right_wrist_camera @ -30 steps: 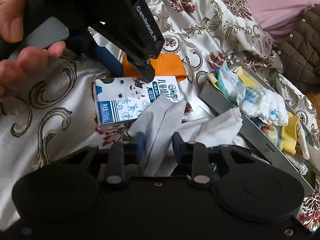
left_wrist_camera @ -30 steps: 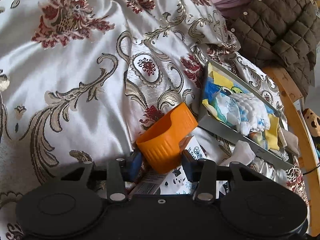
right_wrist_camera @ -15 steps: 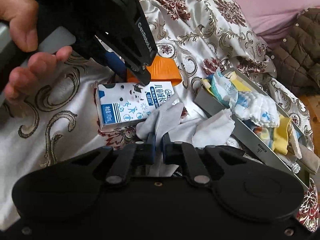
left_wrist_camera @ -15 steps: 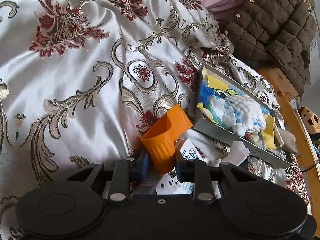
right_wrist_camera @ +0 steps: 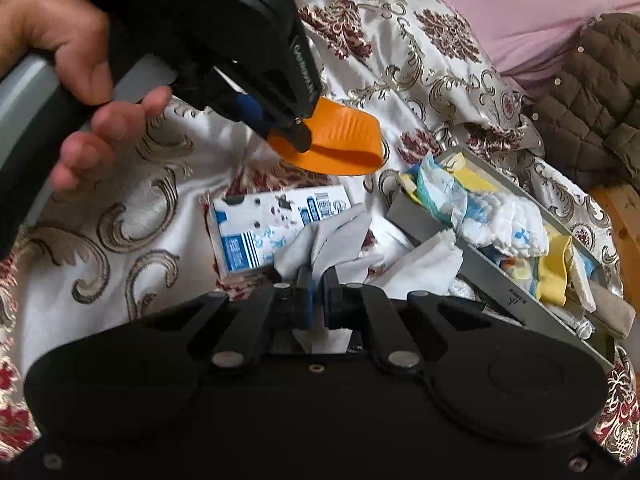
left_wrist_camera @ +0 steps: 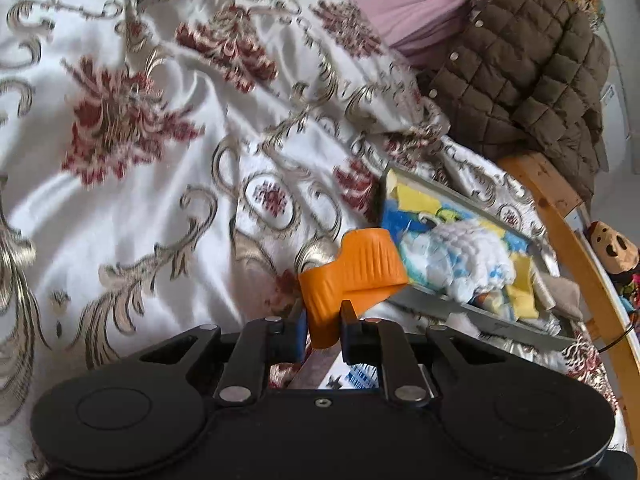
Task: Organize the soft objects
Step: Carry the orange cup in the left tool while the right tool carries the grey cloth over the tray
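The left gripper (left_wrist_camera: 323, 326), jaws closing, pinched the squashed orange cup (left_wrist_camera: 352, 276), its long axis pointing toward the grey tray (left_wrist_camera: 472, 312). Near the tray's front wall, the right gripper (right_wrist_camera: 318, 300) was clamped on a grey cloth (right_wrist_camera: 320, 236), beside a blue-and-white carton (right_wrist_camera: 264, 228).

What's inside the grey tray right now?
The grey tray holds a heap of soft items: a white knitted piece with blue marks, yellow cloths, blue-printed fabric and a beige piece. They cover the tray floor and whatever lies beneath.
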`<state>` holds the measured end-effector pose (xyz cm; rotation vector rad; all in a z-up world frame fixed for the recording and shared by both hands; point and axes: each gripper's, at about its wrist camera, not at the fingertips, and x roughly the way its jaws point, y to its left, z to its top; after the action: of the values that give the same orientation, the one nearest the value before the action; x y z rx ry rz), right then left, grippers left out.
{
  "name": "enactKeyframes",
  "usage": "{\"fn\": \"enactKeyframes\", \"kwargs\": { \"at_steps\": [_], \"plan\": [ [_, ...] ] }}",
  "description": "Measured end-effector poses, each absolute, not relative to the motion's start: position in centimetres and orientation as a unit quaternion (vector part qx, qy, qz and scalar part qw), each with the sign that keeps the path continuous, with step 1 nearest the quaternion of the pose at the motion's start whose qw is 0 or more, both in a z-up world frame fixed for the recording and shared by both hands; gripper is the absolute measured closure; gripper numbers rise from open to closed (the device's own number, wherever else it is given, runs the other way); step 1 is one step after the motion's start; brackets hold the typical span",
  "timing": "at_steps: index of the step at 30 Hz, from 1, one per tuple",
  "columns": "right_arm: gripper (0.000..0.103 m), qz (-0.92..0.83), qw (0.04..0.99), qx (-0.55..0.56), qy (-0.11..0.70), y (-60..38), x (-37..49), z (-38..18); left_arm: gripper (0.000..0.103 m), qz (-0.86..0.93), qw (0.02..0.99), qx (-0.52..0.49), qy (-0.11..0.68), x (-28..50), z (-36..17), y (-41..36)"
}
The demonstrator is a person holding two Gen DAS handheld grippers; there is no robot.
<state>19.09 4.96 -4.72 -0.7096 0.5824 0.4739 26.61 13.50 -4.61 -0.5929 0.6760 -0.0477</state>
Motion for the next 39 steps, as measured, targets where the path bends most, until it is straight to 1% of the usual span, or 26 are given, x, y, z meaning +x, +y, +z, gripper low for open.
{"fn": "enactKeyframes", "kwargs": {
  "at_steps": [7,14,20,25,32,39],
  "plan": [
    [0.103,0.228,0.885,-0.319,0.250,5.5,19.6,-0.9,0.086,-0.006,0.923,-0.254,0.290,26.2,-1.9,14.0],
    [0.103,0.223,0.898,-0.315,0.212,5.4,22.4,2.6,0.086,-0.001,0.941,-0.206,0.268,26.0,-0.5,13.1],
    [0.103,0.217,0.913,-0.293,0.181,4.0,26.8,5.3,0.087,0.000,0.949,-0.180,0.258,25.9,-0.1,11.8],
    [0.103,0.206,0.926,-0.262,0.179,2.1,31.7,6.9,0.087,-0.005,0.955,-0.163,0.249,25.9,-0.2,10.3],
    [0.103,0.178,0.937,-0.235,0.190,-2.0,37.3,7.6,0.086,-0.013,0.959,-0.145,0.243,29.4,0.5,8.1],
    [0.103,0.134,0.953,-0.180,0.203,-8.6,41.3,7.1,0.086,-0.031,0.965,-0.125,0.228,35.2,2.0,4.4]
  ]
}}
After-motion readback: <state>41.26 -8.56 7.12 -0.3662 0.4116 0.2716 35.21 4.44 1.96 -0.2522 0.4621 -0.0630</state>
